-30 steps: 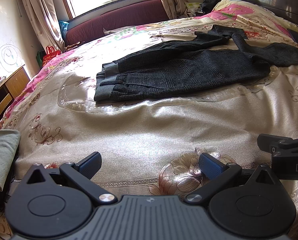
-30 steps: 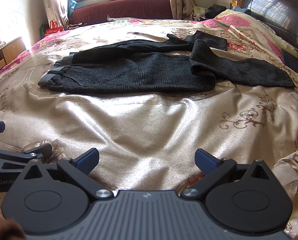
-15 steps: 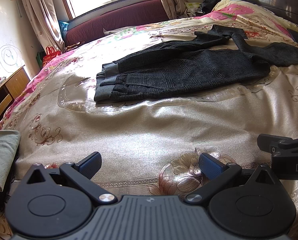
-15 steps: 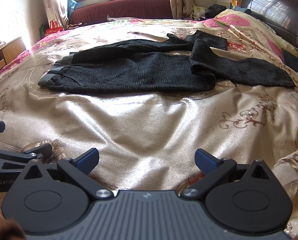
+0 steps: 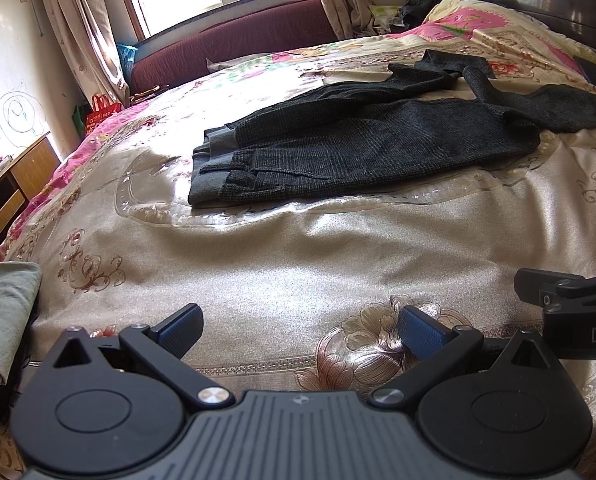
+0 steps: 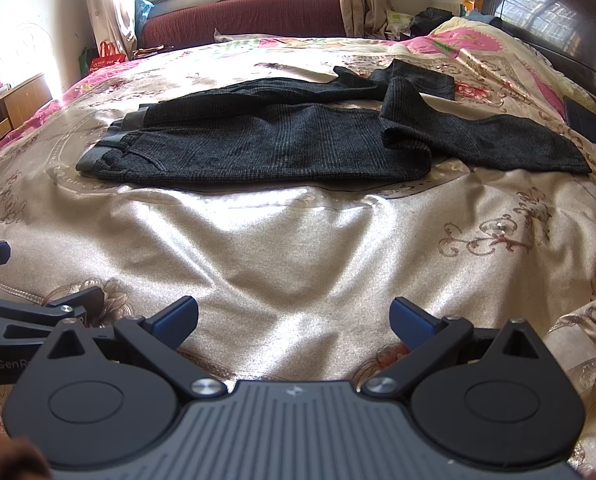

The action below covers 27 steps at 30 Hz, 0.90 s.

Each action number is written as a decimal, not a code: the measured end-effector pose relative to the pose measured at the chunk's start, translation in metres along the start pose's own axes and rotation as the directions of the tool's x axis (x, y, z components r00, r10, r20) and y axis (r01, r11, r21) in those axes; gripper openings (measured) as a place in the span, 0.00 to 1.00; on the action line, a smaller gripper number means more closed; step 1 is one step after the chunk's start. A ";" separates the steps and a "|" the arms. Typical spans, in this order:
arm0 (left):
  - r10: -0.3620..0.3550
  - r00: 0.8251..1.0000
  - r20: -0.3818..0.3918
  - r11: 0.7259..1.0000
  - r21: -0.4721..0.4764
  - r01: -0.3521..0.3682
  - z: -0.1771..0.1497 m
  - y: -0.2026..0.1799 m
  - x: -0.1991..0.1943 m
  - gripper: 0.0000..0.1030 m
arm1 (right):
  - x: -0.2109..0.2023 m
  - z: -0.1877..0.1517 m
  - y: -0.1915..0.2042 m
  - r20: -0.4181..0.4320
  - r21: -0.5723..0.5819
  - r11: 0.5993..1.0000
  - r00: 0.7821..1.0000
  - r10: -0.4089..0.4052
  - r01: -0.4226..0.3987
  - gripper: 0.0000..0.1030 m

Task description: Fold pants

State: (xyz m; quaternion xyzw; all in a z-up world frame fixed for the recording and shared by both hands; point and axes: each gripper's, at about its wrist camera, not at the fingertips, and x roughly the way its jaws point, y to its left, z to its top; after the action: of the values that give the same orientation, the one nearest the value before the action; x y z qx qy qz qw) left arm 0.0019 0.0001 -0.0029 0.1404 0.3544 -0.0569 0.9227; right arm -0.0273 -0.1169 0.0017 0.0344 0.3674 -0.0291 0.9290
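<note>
Dark grey checked pants [image 5: 361, 144] [image 6: 282, 144] lie across the middle of the bed, waistband to the left, legs running right. One leg bends back near the knee and trails off to the right [image 6: 489, 140]. My left gripper [image 5: 299, 330] hovers open over the near bedspread, well short of the pants, nothing between its blue-padded fingers. My right gripper [image 6: 294, 320] is likewise open and empty, beside the left one. Each gripper shows at the edge of the other's view.
A shiny beige floral bedspread [image 6: 298, 240] covers the bed. A dark headboard [image 6: 553, 16] stands at the right, a maroon bench [image 6: 250, 16] under the window beyond. A wooden cabinet [image 5: 14, 184] sits left. A folded grey-green cloth [image 5: 2, 312] lies at the bed's near left edge.
</note>
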 end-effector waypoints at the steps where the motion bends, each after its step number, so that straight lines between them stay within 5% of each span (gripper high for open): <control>1: 0.000 1.000 0.000 1.000 0.000 0.000 0.000 0.000 0.000 1.00 | 0.000 0.000 0.000 0.000 0.000 1.000 1.000 0.000 0.000 0.98; 19: -0.011 1.000 0.020 1.000 -0.013 0.011 0.013 0.010 0.002 1.00 | -0.002 0.011 0.004 0.031 -0.034 0.999 0.999 0.022 -0.021 0.98; 27: 0.061 0.995 0.079 0.997 -0.044 -0.057 0.045 0.045 0.027 1.00 | 0.023 0.046 0.033 0.103 -0.187 0.982 0.993 0.061 -0.041 0.97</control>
State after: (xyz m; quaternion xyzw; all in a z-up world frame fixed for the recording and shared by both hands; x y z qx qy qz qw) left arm 0.0600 0.0298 0.0203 0.1293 0.3141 -0.0277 0.9402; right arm 0.0238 -0.0888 0.0211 -0.0442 0.3165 0.0270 0.9472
